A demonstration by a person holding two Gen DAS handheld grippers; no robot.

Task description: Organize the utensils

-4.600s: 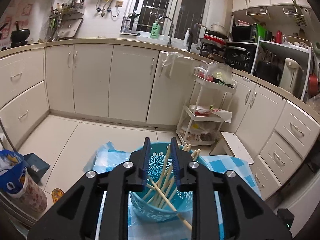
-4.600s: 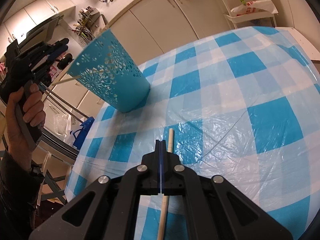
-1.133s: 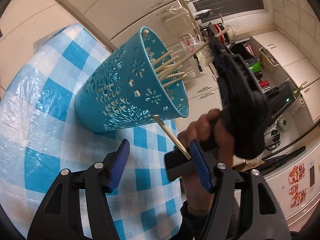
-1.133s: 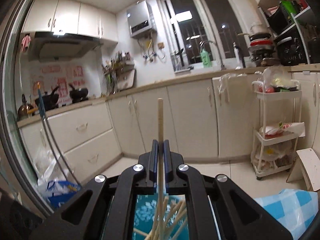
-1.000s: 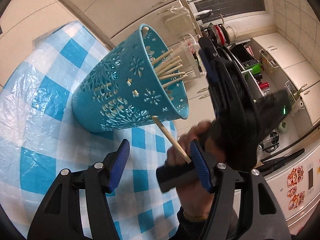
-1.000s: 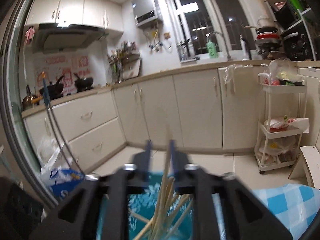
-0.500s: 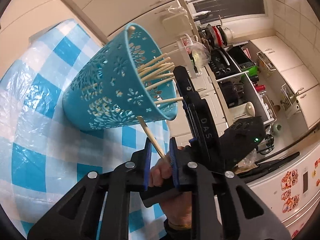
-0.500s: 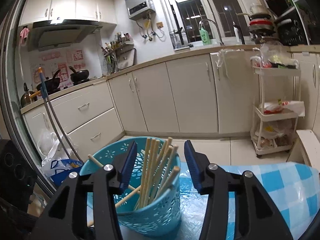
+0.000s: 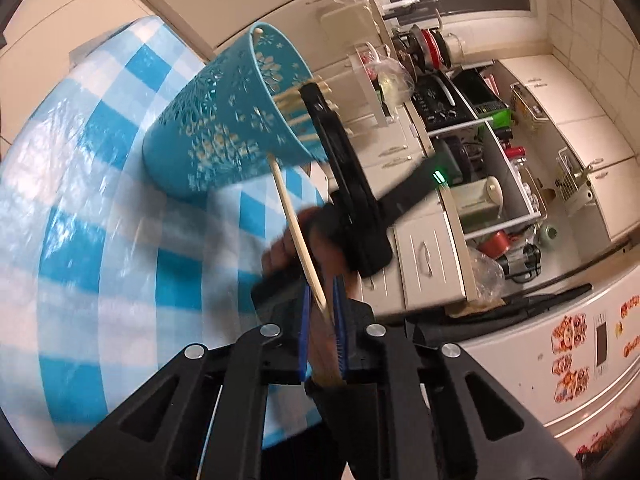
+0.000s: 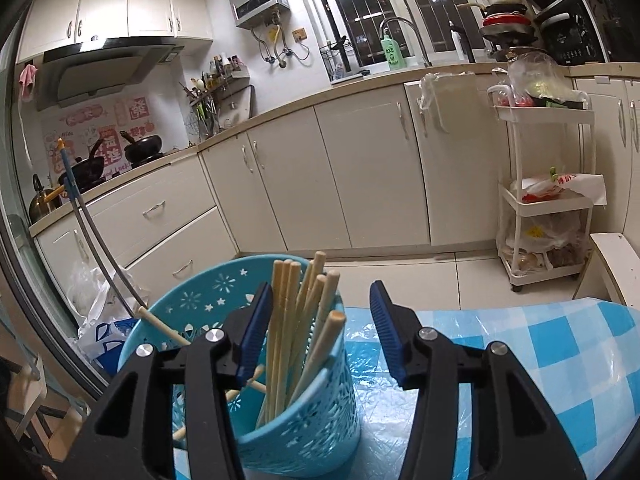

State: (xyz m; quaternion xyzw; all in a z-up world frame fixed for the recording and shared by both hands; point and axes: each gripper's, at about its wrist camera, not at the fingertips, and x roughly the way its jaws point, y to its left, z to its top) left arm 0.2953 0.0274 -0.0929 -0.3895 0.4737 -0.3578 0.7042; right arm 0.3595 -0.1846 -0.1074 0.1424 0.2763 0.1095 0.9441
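Left wrist view: a table under a blue-and-white checked plastic cloth (image 9: 80,208) fills the left side. On it stands a teal perforated plastic basket (image 9: 224,120), seen tilted, with pale wooden chopsticks (image 9: 292,98) poking from its mouth. One loose wooden chopstick (image 9: 298,236) runs from just beside the basket's lower wall down to the near edge, where the left gripper (image 9: 321,320) has its blue-padded jaws pinched on it; these jaws have just been closing. Behind that chopstick a hand (image 9: 304,240) grips the black handle of the right gripper (image 9: 320,100), whose tip reaches over the basket's mouth. To the right, farther off, are cream kitchen cabinets (image 9: 424,248) and cluttered shelves.

Right wrist view: the same basket (image 10: 320,436) stands at the near left on the checked cloth (image 10: 560,344), holding a bundle of upright chopsticks (image 10: 296,312), with one more lying slanted across its left rim. The right gripper (image 10: 318,332) hovers above the basket's right rim, jaws spread with nothing pinched; they have just been opening. Beyond lie a tiled floor, cream cabinets (image 10: 360,168) and a white rolling cart (image 10: 548,200) on the right.
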